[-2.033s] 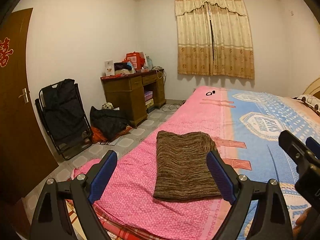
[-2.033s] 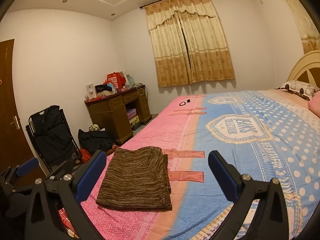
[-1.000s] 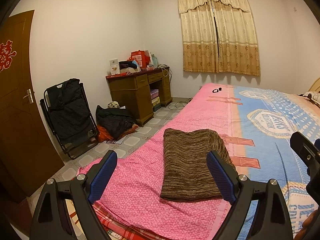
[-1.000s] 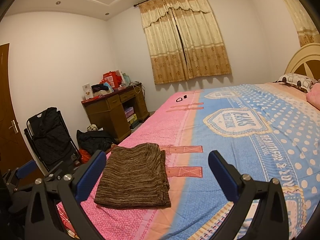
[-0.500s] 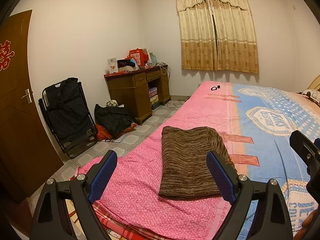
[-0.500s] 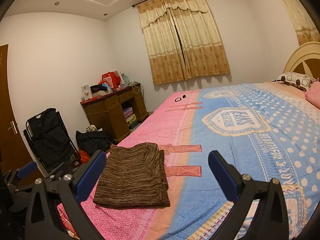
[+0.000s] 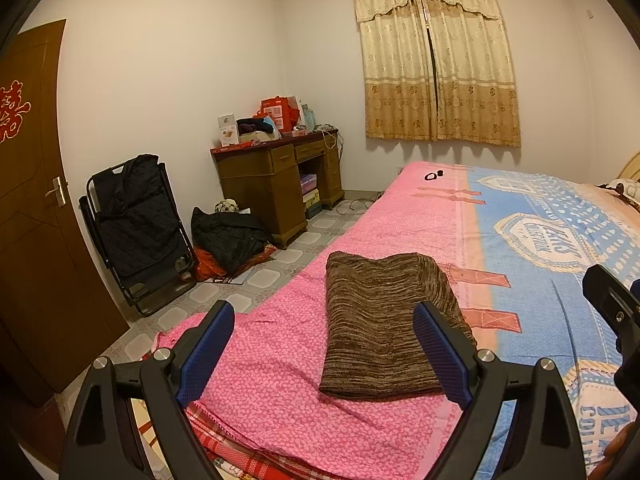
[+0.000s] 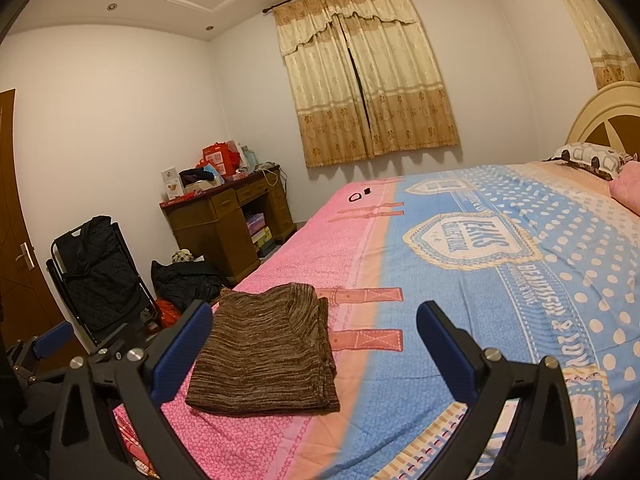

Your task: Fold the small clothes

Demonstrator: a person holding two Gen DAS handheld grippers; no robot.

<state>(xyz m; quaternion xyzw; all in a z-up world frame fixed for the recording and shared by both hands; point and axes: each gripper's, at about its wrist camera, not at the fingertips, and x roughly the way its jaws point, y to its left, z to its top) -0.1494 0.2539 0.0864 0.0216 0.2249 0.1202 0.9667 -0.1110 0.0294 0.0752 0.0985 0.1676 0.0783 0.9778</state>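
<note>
A brown striped knit garment (image 7: 384, 324) lies folded into a neat rectangle on the pink part of the bed cover (image 7: 280, 364). My left gripper (image 7: 324, 316) hovers in front of it, open and empty, with its right pad overlapping the garment's right edge in the picture. In the right wrist view the same garment (image 8: 268, 348) lies at lower left. My right gripper (image 8: 314, 316) hangs open above the bed (image 8: 460, 320) with nothing between its blue pads. The right gripper's body (image 7: 612, 308) shows at the left wrist view's right edge.
A wooden desk (image 7: 280, 176) piled with boxes stands by the far wall. A folding chair (image 7: 136, 228) with a black quilted jacket and a dark bag (image 7: 228, 240) sit on the tiled floor left of the bed. Two small black items (image 8: 358, 195) lie far up the bed. Pillows (image 8: 592, 160) lie at the headboard.
Both views shifted slightly two seconds ago, then steadied. The garment lies as before and both grippers stay open.
</note>
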